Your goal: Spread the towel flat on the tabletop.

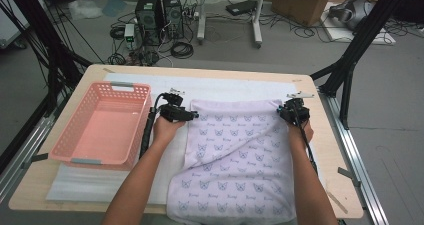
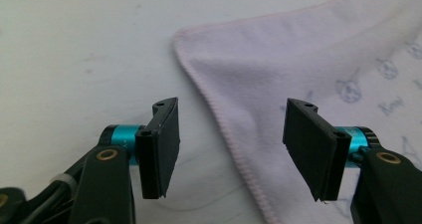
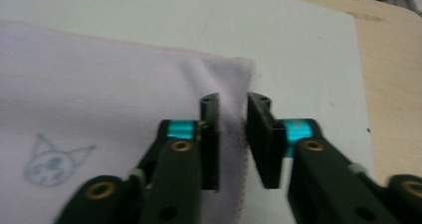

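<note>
A pale lilac towel (image 1: 235, 160) printed with small blue cartoon faces lies spread on the white mat (image 1: 225, 87), its near end hanging over the table's front edge. My left gripper (image 1: 192, 116) sits at the towel's far left corner. In the left gripper view its jaws (image 2: 231, 134) stand wide open, low over the mat, with the towel's hemmed edge (image 2: 234, 149) lying flat between them, untouched. My right gripper (image 1: 281, 111) is at the far right corner. Its jaws (image 3: 233, 114) stand a narrow gap apart, astride the towel's side edge (image 3: 231, 84), with the pads off the cloth.
A pink plastic basket (image 1: 142, 115) with nothing in it stands on the left part of the table, close beside my left forearm. Bare wood (image 1: 330, 150) runs along the table's right side. Past the far edge are computer towers, cables and cardboard boxes on the floor.
</note>
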The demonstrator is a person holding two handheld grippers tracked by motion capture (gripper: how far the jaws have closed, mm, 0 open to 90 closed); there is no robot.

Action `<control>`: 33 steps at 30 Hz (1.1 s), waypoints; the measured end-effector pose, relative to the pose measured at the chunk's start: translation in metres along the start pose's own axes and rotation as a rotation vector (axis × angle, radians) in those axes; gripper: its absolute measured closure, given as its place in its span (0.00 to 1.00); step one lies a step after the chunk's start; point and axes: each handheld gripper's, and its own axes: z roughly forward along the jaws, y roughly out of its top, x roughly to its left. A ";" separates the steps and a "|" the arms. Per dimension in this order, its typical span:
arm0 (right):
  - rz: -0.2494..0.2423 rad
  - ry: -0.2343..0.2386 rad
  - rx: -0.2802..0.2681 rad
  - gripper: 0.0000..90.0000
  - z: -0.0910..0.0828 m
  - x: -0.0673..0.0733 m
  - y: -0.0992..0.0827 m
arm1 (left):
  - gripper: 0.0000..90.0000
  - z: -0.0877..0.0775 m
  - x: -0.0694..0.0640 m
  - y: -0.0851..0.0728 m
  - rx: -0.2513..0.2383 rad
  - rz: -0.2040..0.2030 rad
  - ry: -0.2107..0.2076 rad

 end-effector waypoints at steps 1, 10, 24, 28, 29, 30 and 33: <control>0.008 0.017 -0.007 0.75 -0.003 -0.001 0.001 | 0.44 0.003 -0.004 0.000 0.013 0.010 0.002; 0.038 0.076 -0.063 0.73 -0.031 -0.011 0.002 | 0.93 0.020 -0.027 -0.001 0.000 0.174 0.111; -0.030 0.260 -0.025 0.63 -0.034 0.013 -0.006 | 0.59 0.010 0.039 -0.003 -0.176 -0.098 0.170; -0.045 0.285 -0.010 0.59 -0.033 0.020 -0.006 | 0.48 0.003 0.037 -0.005 -0.129 -0.124 0.092; -0.046 0.282 -0.001 0.59 -0.033 0.020 -0.006 | 0.48 0.001 0.034 -0.005 -0.130 -0.119 0.077; -0.047 0.278 0.007 0.59 -0.032 0.020 -0.007 | 0.48 -0.001 0.031 -0.005 -0.137 -0.107 0.072; -0.034 0.268 0.036 0.60 -0.030 0.018 -0.009 | 0.48 -0.007 0.024 -0.007 -0.162 -0.081 0.063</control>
